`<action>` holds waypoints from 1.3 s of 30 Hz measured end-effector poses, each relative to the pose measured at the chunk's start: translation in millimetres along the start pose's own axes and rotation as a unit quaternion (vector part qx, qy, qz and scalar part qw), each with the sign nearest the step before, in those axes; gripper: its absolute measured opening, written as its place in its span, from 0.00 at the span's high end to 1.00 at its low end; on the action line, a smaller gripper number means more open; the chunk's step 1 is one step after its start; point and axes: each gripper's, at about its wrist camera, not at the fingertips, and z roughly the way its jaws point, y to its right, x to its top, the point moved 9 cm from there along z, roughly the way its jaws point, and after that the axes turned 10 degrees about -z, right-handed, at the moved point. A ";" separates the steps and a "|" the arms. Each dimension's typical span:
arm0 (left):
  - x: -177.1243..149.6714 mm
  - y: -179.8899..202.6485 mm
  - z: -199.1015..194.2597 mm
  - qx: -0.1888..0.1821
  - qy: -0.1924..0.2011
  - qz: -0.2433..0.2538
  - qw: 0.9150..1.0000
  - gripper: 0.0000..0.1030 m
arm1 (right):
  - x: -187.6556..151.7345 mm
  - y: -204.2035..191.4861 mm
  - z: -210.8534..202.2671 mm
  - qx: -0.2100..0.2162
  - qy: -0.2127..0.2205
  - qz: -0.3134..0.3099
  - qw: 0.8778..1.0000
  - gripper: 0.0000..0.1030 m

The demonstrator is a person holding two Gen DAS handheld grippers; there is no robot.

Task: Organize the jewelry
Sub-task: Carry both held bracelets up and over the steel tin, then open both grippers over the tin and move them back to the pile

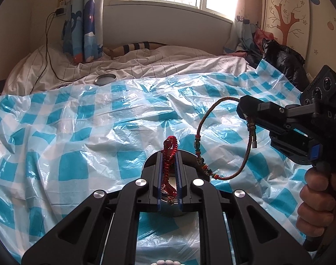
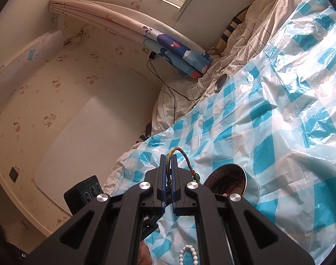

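My left gripper [image 1: 169,154] is shut on a red braided cord bracelet [image 1: 169,152] with a red bead at its top, held just above a round metal tin [image 1: 195,174]. My right gripper [image 1: 242,108] is shut on a multicolour woven cord bracelet [image 1: 203,123] with small beads; its loop hangs down beside the tin. In the right wrist view the right gripper [image 2: 167,158] pinches that woven cord [image 2: 185,154], and the open tin [image 2: 245,181] lies just right of the fingers. A white bead bracelet [image 2: 190,251] lies on the sheet below.
A blue-and-white checked plastic sheet [image 1: 79,121] covers the bed. A round metal lid [image 1: 105,79] lies on the white bedding at the far edge. A black cable [image 1: 48,50] runs down from the wall. Dark clothes [image 1: 282,59] are piled at the right.
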 end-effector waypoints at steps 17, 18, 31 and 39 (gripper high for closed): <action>-12.7 -7.0 50.1 -0.003 -0.067 -0.039 0.997 0.90 | -8.8 21.1 23.7 -0.026 -0.021 0.012 0.999 0.95; -13.0 -10.0 50.2 -0.001 -0.068 -0.044 0.997 0.90 | -12.0 23.7 27.0 -0.031 -0.027 0.012 0.999 0.95; -5.2 -43.2 29.8 0.026 -0.058 -0.093 0.994 0.63 | -60.5 46.1 66.6 -0.125 -0.145 -0.027 0.981 0.66; -4.7 -43.4 11.0 0.055 -0.034 -0.054 0.996 0.55 | -56.0 30.8 62.6 -0.131 -0.135 -0.062 0.980 0.57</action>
